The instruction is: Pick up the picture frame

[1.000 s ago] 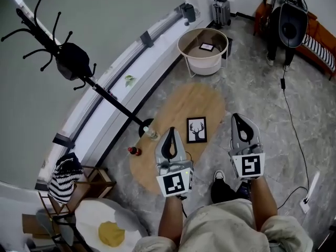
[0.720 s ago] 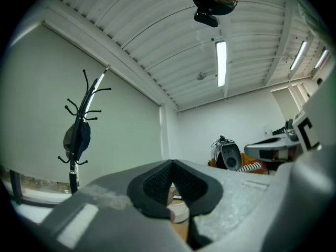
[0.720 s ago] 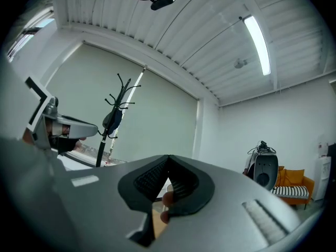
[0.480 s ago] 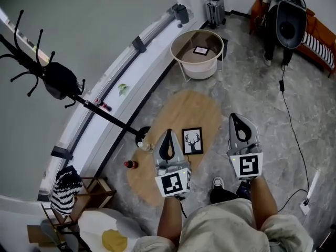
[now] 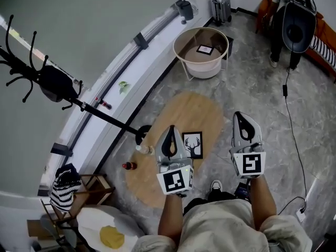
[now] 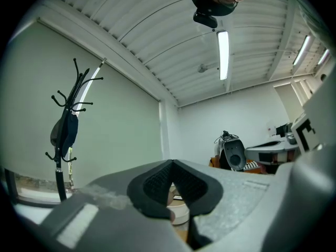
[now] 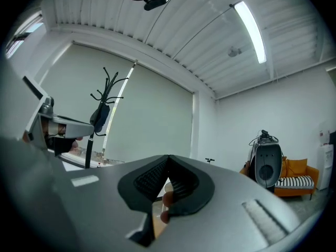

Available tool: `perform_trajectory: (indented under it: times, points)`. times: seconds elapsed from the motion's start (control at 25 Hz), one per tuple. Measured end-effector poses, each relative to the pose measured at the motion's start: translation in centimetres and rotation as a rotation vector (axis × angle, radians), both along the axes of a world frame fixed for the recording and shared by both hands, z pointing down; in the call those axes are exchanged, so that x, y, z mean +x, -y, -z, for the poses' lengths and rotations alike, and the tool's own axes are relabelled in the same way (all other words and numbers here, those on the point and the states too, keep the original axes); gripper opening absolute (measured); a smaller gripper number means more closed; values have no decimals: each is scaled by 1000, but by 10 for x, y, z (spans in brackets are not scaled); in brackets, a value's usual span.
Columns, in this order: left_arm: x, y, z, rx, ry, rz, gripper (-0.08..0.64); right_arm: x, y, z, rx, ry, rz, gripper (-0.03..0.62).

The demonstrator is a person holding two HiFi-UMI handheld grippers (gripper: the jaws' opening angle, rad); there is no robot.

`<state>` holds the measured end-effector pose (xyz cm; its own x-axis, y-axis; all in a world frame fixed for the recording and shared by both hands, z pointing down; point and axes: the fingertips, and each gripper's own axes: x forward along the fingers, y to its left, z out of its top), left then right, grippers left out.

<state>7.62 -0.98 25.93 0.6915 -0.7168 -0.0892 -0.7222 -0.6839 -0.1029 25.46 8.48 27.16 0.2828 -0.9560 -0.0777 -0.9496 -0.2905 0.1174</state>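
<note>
1. Both tools are clenched and empty. The left gripper (image 5: pixel 169 134) and the right gripper (image 5: pixel 240 123) each show their pads pressed together in their own views, and both point level.
2. The picture frame (image 5: pixel 192 145) (the deer print) lies flat on the oval wooden surface (image 5: pixel 197 109). It sits just beside the left gripper's tip at about 3 o'clock, and at 8 o'clock from the right gripper.
3. The left gripper is nearer, so it probably suits the pick. Its jaws should open wide before it tips nose-down.
4. A flat frame offers only its edges. One pad should go under a long side and the other on top, closing gently.
5. The small bottle (image 5: pixel 143 149) at 9 o'clock of the left gripper could be knocked.
6. A second frame (image 5: pixel 205 49) lies in the round white basket (image 5: pixel 202 70) at 12 o'clock, well apart.
</note>
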Motion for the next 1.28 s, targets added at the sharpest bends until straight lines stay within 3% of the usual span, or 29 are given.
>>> perform_trajectory:
  times: [0.96, 1.28]
  points:
    - [-23, 88, -22, -37, 30, 9, 5, -22, 84, -22, -56, 25, -1, 2]
    - [-37, 135, -47, -99, 26, 2, 5, -40, 131, -42, -104, 30, 1, 2]
